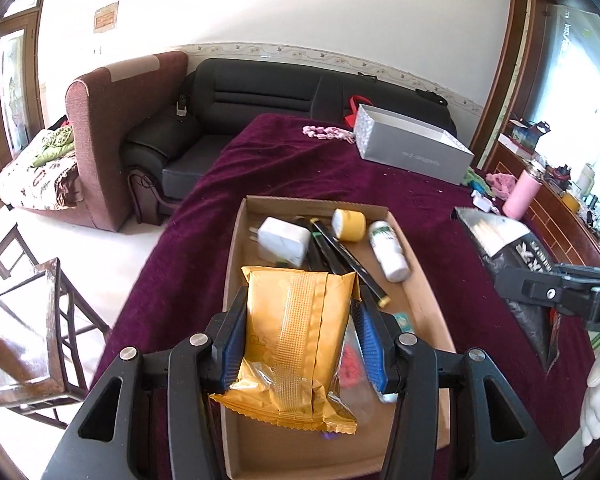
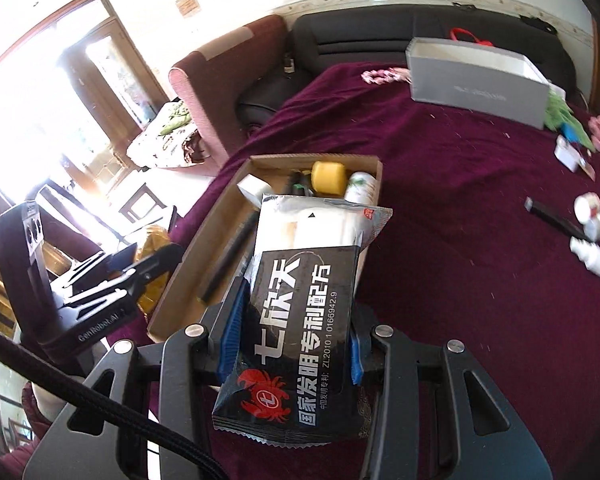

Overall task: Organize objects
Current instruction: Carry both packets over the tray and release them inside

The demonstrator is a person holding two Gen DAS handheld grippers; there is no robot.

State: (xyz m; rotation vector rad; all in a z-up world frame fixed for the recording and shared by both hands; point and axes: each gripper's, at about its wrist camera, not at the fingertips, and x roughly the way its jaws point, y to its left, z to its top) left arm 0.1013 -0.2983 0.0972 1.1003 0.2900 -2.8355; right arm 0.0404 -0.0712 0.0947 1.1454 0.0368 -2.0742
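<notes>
My left gripper [image 1: 300,308] is shut on a gold snack packet [image 1: 296,344] and holds it above the near part of an open cardboard box [image 1: 416,284]. In the box lie a white charger [image 1: 282,240], a yellow tape roll [image 1: 348,224], a white bottle [image 1: 388,250] and black pens [image 1: 340,258]. My right gripper [image 2: 296,300] is shut on a black packet with white Chinese print and a red crab [image 2: 296,316], just right of the box [image 2: 188,272]. The right gripper with that packet also shows in the left wrist view [image 1: 512,276].
The box stands on a maroon cloth [image 1: 300,168]. A grey open box [image 1: 412,144] sits at the far end, with a pink braided item [image 1: 324,133] beside it. Small white bottles [image 2: 596,240] and a black pen [image 2: 552,216] lie at the right. A wooden chair [image 1: 24,320] stands left.
</notes>
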